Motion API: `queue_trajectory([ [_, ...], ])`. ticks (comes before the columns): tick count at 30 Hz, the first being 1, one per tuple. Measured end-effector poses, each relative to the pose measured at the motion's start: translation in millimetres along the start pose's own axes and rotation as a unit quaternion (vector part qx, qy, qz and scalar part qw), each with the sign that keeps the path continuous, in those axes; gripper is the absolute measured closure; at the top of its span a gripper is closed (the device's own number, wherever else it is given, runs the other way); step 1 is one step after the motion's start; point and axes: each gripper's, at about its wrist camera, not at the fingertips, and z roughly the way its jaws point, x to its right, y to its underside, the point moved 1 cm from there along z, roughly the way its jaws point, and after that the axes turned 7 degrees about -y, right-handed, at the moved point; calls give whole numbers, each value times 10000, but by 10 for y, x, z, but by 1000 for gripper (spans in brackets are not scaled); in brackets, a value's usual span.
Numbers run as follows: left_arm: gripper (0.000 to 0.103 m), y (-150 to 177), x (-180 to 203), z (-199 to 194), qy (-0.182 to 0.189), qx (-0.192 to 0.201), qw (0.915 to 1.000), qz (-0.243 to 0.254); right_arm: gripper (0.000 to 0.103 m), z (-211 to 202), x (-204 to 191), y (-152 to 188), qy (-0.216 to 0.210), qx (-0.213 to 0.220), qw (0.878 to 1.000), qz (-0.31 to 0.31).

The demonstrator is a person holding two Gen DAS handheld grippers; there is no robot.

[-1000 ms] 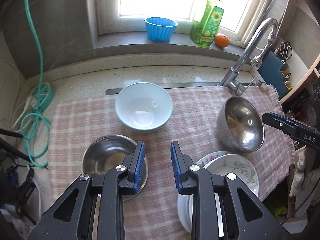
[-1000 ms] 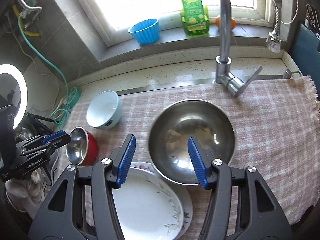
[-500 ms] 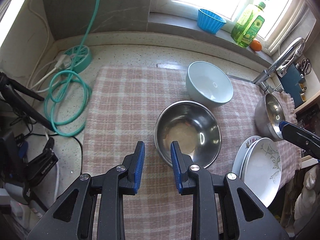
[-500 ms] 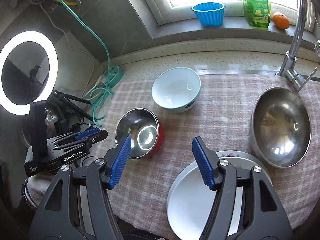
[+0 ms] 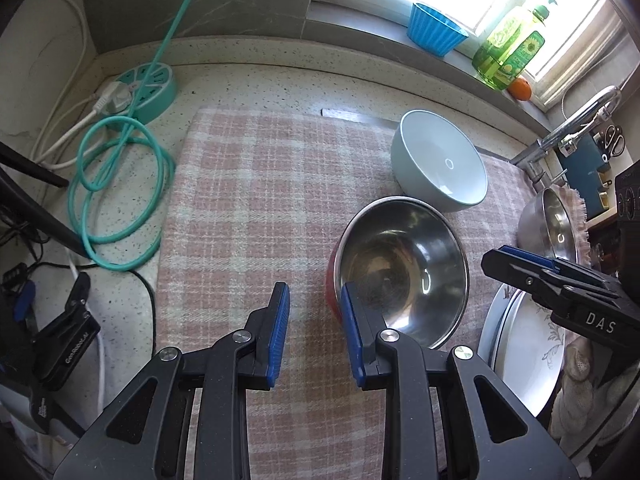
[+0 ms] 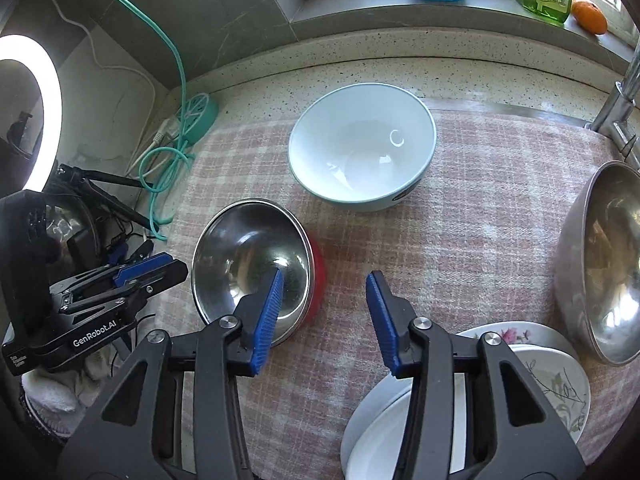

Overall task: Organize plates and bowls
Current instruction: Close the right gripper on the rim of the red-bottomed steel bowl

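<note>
A steel bowl with a red outside [image 5: 404,268] [image 6: 252,268] sits on the checked cloth [image 5: 256,200]. A pale blue bowl [image 5: 440,160] [image 6: 362,148] stands behind it. A larger steel bowl [image 5: 550,224] [image 6: 600,264] is at the right. A stack of floral plates [image 5: 520,344] [image 6: 472,400] lies at the front right. My left gripper [image 5: 314,316] is open and empty, just left of the red-sided bowl. My right gripper [image 6: 325,302] is open and empty, between that bowl and the plates; it also shows in the left wrist view [image 5: 520,264].
A teal power strip [image 5: 140,88] and coiled cable [image 5: 120,192] lie left of the cloth. A blue cup [image 5: 436,34], green soap bottle [image 5: 508,52] and orange [image 5: 520,88] stand on the sill. The faucet [image 5: 568,136] is at the right. A ring light [image 6: 28,112] stands left.
Both grippers swung left and drew nearer the red-sided steel bowl. The right gripper now sits lower over the cloth. No object has moved.
</note>
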Motion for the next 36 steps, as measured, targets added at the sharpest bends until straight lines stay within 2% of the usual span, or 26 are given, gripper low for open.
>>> queue_trajectory([
  [3,78,-14,4,40,27,-37,10000,1,63,77,18,-24,36,-98,9999,21],
  [15,78,-17,40,174,70,-193,9998,26,64,168,56,-77,-28,-191,9998,44],
  [21,78,-21,71,230,74,-247,9996,60,67,233,37,-59,-84,-260,9996,13],
  [30,79,-17,120,269,52,-247,9995,180,80,336,44,-35,-101,-417,9991,15],
  [36,91,-9,194,276,9,-192,9990,400,89,366,19,-35,-167,-470,9988,-18],
])
